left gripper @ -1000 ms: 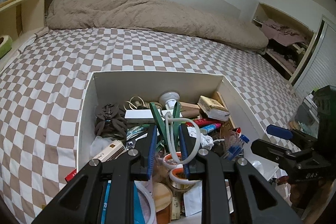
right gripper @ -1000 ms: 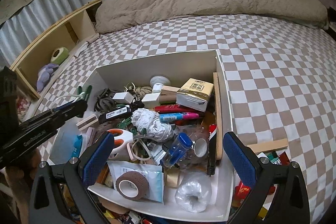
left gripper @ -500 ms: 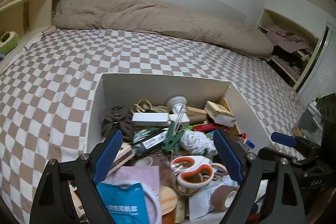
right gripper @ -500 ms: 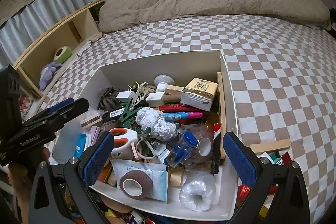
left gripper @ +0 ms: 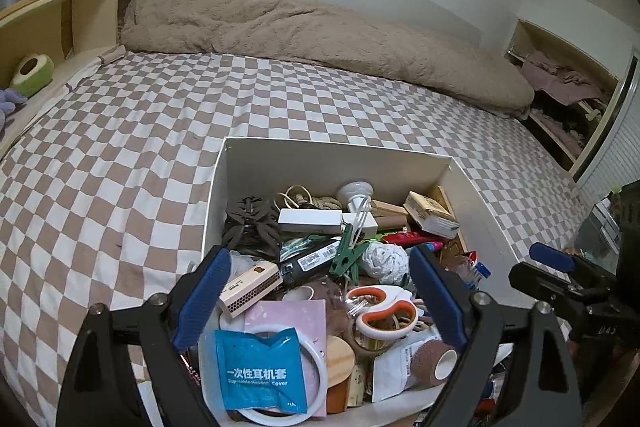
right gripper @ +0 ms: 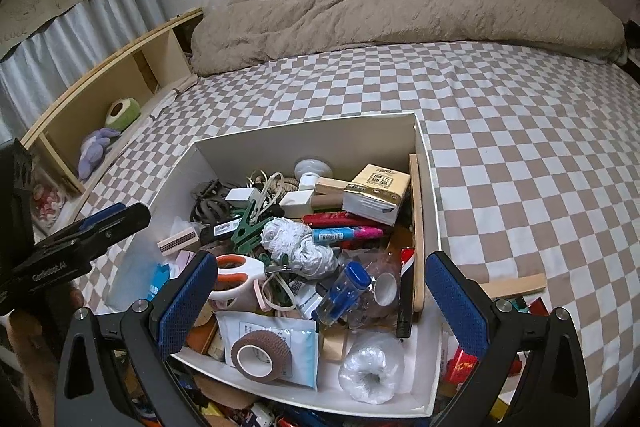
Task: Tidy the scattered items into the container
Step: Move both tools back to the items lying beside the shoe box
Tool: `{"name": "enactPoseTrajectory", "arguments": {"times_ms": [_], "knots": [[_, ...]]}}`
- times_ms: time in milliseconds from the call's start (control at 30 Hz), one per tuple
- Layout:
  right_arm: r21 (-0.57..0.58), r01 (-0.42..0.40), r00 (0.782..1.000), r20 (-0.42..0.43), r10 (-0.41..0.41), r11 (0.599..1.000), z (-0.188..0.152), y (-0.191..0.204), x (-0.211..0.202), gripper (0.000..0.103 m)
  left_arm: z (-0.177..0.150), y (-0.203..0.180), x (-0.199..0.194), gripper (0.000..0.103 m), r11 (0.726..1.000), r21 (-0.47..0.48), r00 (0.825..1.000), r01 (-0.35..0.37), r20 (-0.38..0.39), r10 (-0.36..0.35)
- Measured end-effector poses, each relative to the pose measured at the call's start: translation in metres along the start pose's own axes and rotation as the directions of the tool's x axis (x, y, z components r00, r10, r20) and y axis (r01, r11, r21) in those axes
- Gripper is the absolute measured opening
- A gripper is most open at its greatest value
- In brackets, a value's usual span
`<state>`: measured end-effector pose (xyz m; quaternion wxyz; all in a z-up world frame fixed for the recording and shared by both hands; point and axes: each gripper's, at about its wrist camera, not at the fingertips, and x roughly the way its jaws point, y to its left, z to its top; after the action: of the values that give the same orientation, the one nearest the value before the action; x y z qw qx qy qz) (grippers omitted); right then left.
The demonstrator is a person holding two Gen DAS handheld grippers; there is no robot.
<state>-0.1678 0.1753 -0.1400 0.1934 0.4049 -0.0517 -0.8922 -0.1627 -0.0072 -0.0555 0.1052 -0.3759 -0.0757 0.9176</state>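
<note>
A white open box (left gripper: 336, 145) (right gripper: 304, 123) stands on the checked bed, full of small items. A green clip with a white hook (left gripper: 348, 253) (right gripper: 248, 231) lies on the pile inside, beside a white wad. My left gripper (left gripper: 318, 259) hangs over the near end of the box. Its jaws are opening wide, and no pad touches anything. My right gripper (right gripper: 320, 261) is open above the box's near right part, nothing held. Each gripper also shows at the edge of the other view, the left gripper (right gripper: 100, 223) and the right gripper (left gripper: 552, 259).
Loose items lie outside the box at the near right: a wooden strip (right gripper: 512, 285) and red packets (right gripper: 464, 363). A brown duvet (left gripper: 320, 31) lies along the far side of the bed. A wooden shelf (right gripper: 100, 95) runs along the left.
The left gripper went from shut on the green clip with its white hook to wide open; the clip dropped onto the pile in the box. The right gripper stayed put.
</note>
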Motion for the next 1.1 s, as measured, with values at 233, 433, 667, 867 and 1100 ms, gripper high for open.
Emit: {"name": "enactPoseTrajectory", "arguments": {"times_ms": [233, 433, 667, 867, 1100], "knots": [[-0.014, 0.042, 0.999, 0.02, -0.042, 0.999, 0.0, -0.001, -0.004, 0.103, -0.003, -0.002, 0.001, 0.103, 0.997, 0.027, 0.997, -0.073, -0.018, 0.074], [-0.025, 0.069, 0.997, 0.031, -0.069, 0.997, 0.0, -0.002, -0.006, 0.103, -0.006, -0.005, 0.001, 0.103, 0.993, 0.059, 0.994, -0.101, -0.028, 0.103], [-0.042, 0.075, 0.997, 0.034, -0.073, 0.996, -0.001, 0.001, -0.008, 0.103, -0.007, -0.007, -0.002, 0.103, 0.992, 0.067, 0.994, -0.109, -0.022, 0.11], [-0.033, 0.086, 0.996, 0.036, -0.085, 0.996, -0.002, -0.001, -0.01, 0.103, -0.008, -0.003, -0.004, 0.103, 0.991, 0.054, 0.992, -0.119, -0.023, 0.12], [-0.001, 0.133, 0.989, 0.058, -0.133, 0.991, -0.002, -0.016, -0.018, 0.103, -0.007, 0.003, -0.01, 0.103, 0.991, 0.032, 0.992, -0.128, -0.011, 0.128]]}}
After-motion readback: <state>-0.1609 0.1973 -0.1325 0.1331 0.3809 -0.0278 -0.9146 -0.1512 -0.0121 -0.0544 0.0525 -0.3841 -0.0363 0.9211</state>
